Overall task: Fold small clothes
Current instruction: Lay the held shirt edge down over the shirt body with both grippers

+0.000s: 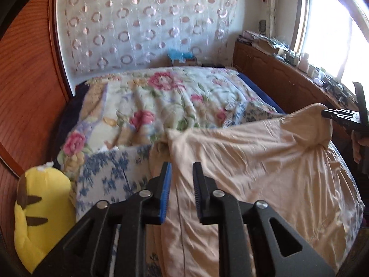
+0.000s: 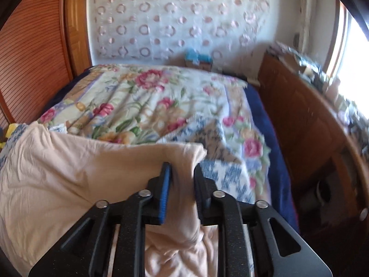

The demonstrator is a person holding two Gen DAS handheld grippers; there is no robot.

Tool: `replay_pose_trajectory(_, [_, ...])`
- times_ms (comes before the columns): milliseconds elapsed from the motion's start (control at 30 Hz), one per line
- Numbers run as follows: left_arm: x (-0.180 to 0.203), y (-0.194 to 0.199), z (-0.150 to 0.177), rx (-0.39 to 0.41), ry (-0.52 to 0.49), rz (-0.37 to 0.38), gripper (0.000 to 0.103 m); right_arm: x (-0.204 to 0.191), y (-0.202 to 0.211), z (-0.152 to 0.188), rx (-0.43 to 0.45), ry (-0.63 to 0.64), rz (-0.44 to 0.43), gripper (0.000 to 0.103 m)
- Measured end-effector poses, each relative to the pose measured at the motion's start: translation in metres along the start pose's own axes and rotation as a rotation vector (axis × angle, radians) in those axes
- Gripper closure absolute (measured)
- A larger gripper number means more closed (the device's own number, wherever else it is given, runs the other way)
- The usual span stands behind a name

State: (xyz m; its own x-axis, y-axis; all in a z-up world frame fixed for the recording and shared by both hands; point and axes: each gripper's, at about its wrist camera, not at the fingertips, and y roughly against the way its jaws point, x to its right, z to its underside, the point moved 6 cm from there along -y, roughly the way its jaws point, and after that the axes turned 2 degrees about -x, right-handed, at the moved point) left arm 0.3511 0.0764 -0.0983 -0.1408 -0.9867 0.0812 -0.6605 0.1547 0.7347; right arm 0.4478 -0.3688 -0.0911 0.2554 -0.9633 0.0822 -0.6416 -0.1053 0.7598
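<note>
A pale peach garment [image 1: 249, 157] lies spread over the near end of a bed. In the left wrist view my left gripper [image 1: 182, 168] has its jaws a little apart with the garment's left edge between them; a firm grip is not clear. My right gripper [image 1: 327, 113] shows at the right, holding up a corner of the garment. In the right wrist view my right gripper [image 2: 182, 168] is shut on a bunched fold of the peach garment [image 2: 69, 173], lifted above the bed.
A floral quilt [image 1: 161, 97] covers the bed, with a blue-and-white patterned cloth [image 1: 108, 173] under the garment. A yellow plush toy [image 1: 39, 207] sits at the near left. A wooden cabinet [image 1: 276, 76] with clutter runs along the right under a window. A wooden wardrobe [image 1: 27, 80] stands at the left.
</note>
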Motion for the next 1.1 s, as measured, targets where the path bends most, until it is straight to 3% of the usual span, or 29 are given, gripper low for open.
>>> replay_pose_trajectory(67, [0.007, 0.012, 0.019, -0.013, -0.005, 0.032, 0.081, 0.000, 0.010, 0.014, 0.009, -0.001, -0.023, 0.081])
replay_pose_trajectory(167, [0.013, 0.025, 0.037, -0.054, -0.037, 0.058, 0.080, 0.000, 0.033, 0.028, 0.020, -0.015, -0.073, 0.054])
replay_pose_trajectory(267, [0.027, 0.042, 0.058, -0.070, -0.094, 0.033, 0.079, 0.005, 0.055, 0.053, 0.027, -0.020, -0.103, 0.054])
replay_pose_trajectory(367, [0.033, 0.056, 0.075, -0.073, -0.090, 0.069, 0.078, 0.001, 0.069, 0.083, -0.003, -0.020, -0.139, 0.054])
replay_pose_trajectory(600, [0.053, 0.056, 0.117, -0.143, -0.110, 0.103, 0.076, -0.016, 0.066, 0.136, -0.078, -0.056, -0.217, 0.054])
replay_pose_trajectory(733, [0.056, 0.044, 0.137, -0.207, -0.127, 0.074, 0.076, -0.020, 0.057, 0.143, -0.097, -0.080, -0.231, 0.054])
replay_pose_trajectory(900, [0.054, 0.046, 0.137, -0.191, -0.103, 0.078, 0.074, -0.023, 0.048, 0.141, -0.096, -0.102, -0.232, 0.054])
replay_pose_trajectory(1100, [0.057, 0.045, 0.141, -0.132, -0.127, 0.032, 0.071, -0.028, 0.044, 0.141, -0.072, -0.090, -0.194, 0.053])
